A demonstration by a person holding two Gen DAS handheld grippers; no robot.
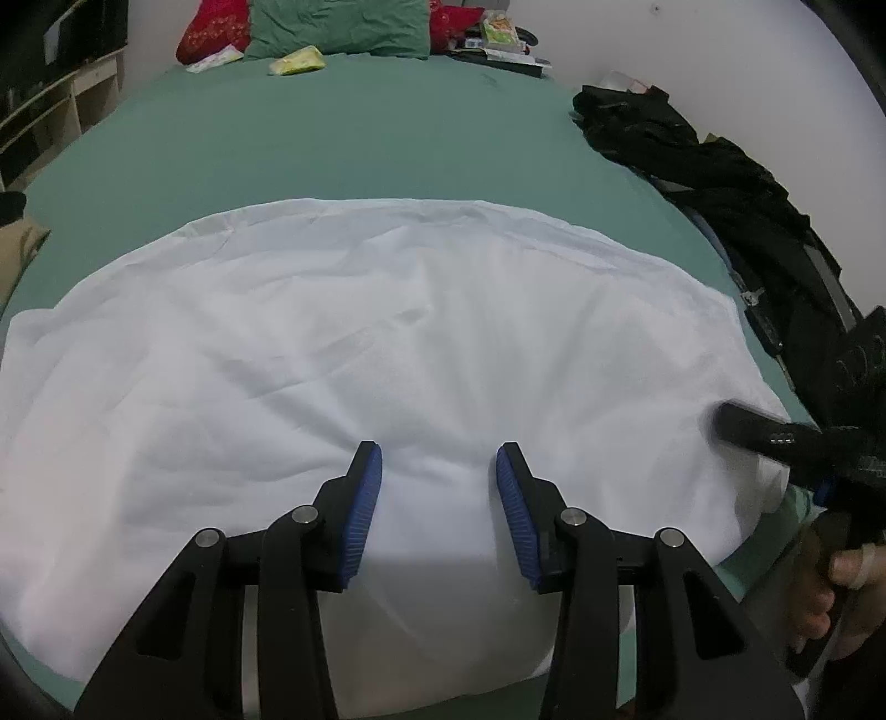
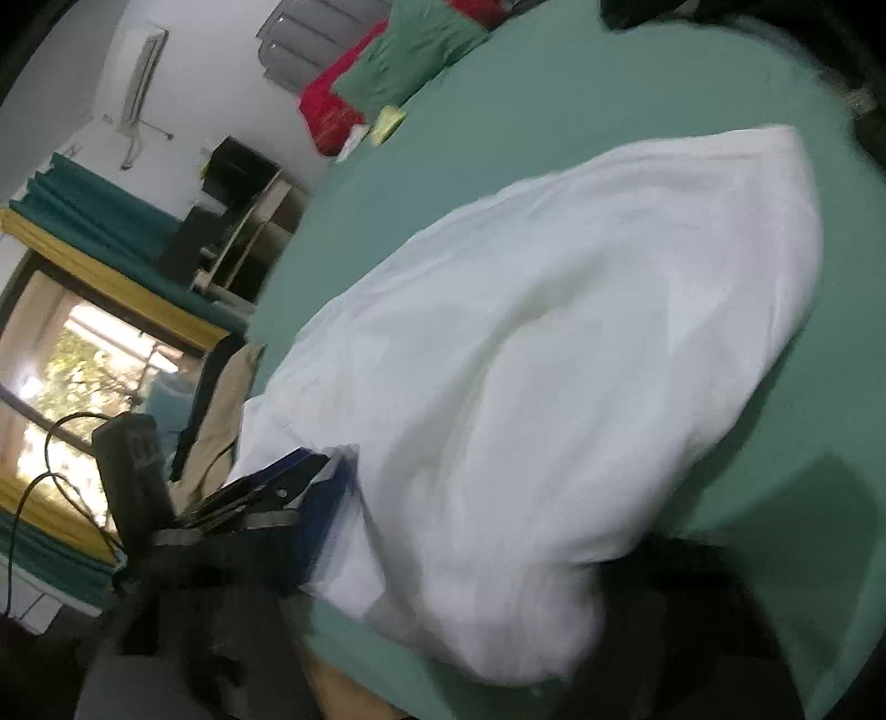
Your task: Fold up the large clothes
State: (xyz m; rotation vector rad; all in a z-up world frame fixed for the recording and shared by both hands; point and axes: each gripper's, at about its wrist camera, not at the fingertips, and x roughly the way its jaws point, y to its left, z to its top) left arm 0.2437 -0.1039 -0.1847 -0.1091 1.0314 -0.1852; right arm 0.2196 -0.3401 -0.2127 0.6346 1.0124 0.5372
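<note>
Left wrist view gives us the white garment (image 1: 387,343) spread wide across the near half of the bed (image 1: 343,149), which is covered in a smooth teal-green sheet. We see soft, thin cloth, matte and bright, with shallow creases fanning out from the near middle and a straighter doubled edge along its far side. Its outline is a broad rounded shape, and the near edge drapes toward the camera.

Our left gripper (image 1: 438,471) hovers low over the near part of the cloth with its fingers (image 1: 365,498) spread well apart and nothing between them; they are black plastic arms with ribbed blue pads and round metal pins at the joints.

At the right edge of this view our right gripper (image 1: 775,443) shows as a blurred black shape over the garment's right end, with a bare hand (image 1: 830,587) on its handle below. In the right wrist view the picture is smeared; the white garment (image 2: 554,360) bulges up in a puffy mound, and its near end bunches down between the dark fingers at the bottom of the frame. We cannot tell for certain whether those fingers are closed on it.

Along the right side of the bed lies a pile of dark clothes (image 1: 698,166), crumpled and slightly shiny. At the far end sit a green pillow (image 1: 338,27) and a red cushion (image 1: 213,30), with a yellow packet (image 1: 296,61) just in front of them.
</note>
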